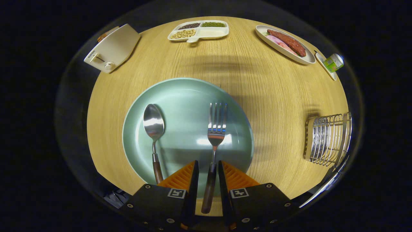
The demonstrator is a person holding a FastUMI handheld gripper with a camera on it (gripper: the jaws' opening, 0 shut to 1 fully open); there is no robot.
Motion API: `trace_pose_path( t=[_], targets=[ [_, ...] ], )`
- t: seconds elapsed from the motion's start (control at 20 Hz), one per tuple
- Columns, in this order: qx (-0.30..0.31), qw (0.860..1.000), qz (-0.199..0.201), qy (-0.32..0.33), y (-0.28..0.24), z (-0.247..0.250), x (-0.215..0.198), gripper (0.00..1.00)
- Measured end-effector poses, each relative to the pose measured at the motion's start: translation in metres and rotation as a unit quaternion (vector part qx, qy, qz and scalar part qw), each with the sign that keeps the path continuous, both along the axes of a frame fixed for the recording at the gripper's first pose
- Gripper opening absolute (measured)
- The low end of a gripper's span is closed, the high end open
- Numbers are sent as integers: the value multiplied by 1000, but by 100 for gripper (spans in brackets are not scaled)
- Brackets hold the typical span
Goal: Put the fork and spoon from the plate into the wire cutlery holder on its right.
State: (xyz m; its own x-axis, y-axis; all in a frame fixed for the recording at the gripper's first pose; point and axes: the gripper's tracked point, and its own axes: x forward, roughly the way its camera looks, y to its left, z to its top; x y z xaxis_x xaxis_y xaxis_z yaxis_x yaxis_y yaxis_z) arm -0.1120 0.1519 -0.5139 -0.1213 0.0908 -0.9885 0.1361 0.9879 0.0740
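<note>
Gripper (pixel 208 166) fingers astride the fork handle, a narrow gap showing on each side

Left to right: a toaster (pixel 112 48) stands at the far left of the table (pixel 270 106); the plate (pixel 180 96) lies just ahead of the fingers, with the spoon (pixel 154 129) on its left half and the fork (pixel 215 135) on its right half, tines pointing away, handle between the fingers; the wire cutlery holder (pixel 326 138) stands well apart on the right; trays of food (pixel 199 30) line the far edge
</note>
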Motion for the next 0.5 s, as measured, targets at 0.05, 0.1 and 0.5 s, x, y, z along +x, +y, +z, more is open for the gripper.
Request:
trace_pose_path(
  t=[0.05,0.1,0.5],
  targets=[
    [-10,1000,-4,0,-4,-1,0,28],
    [-18,1000,-13,0,-5,-2,0,23],
    [-12,998,-55,-37,2,14,-6,5]
  ],
)
